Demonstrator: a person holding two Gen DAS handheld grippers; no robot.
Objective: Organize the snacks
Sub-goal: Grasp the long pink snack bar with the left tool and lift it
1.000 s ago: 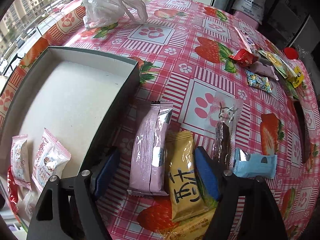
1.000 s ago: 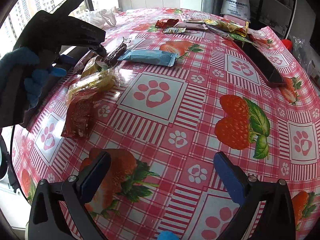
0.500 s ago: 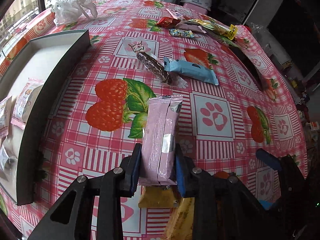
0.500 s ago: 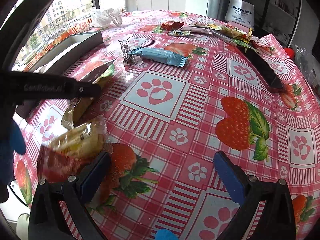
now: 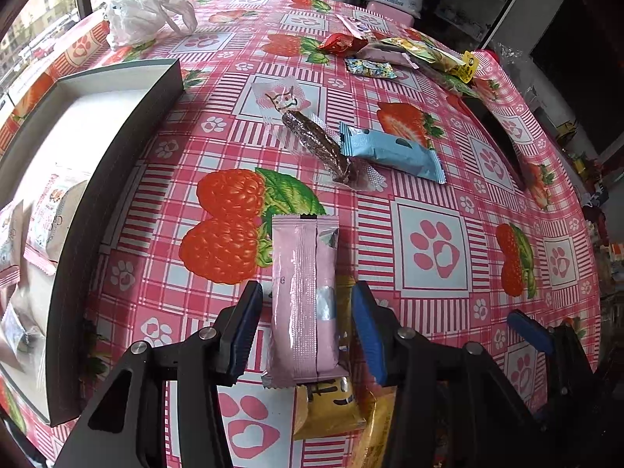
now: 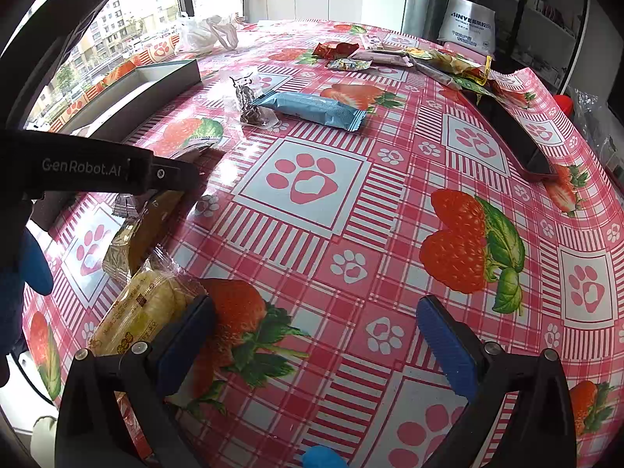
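Left wrist view: the left gripper (image 5: pixel 308 327) has its blue pads apart, one on each side of a pink snack packet (image 5: pixel 302 296), with a small gap on both sides, so nothing is clamped. The packet lies lengthwise between the fingers, its lower end resting over a yellow packet (image 5: pixel 329 409) near the table's near edge. Along the left edge of the table (image 5: pixel 433 89) stands a dark box (image 5: pixel 113 179) with a pale floor, and white snack bags (image 5: pixel 50 214) lie inside it. Toward the middle of the table a brown snack in clear wrap (image 5: pixel 319 144) touches a light blue packet (image 5: pixel 390 152). At the far right edge lies a loose heap of mixed packets (image 5: pixel 390 50), and at the far left corner a crumpled white plastic bag (image 5: pixel 144 15).

Right wrist view: the right gripper (image 6: pixel 312 343) is wide open and holds nothing, its pads hanging over bare tablecloth. A clear-wrapped yellow snack (image 6: pixel 144 308) lies just beside its left finger, near the table's left edge. A black phone (image 6: pixel 511 132) lies by the right edge.
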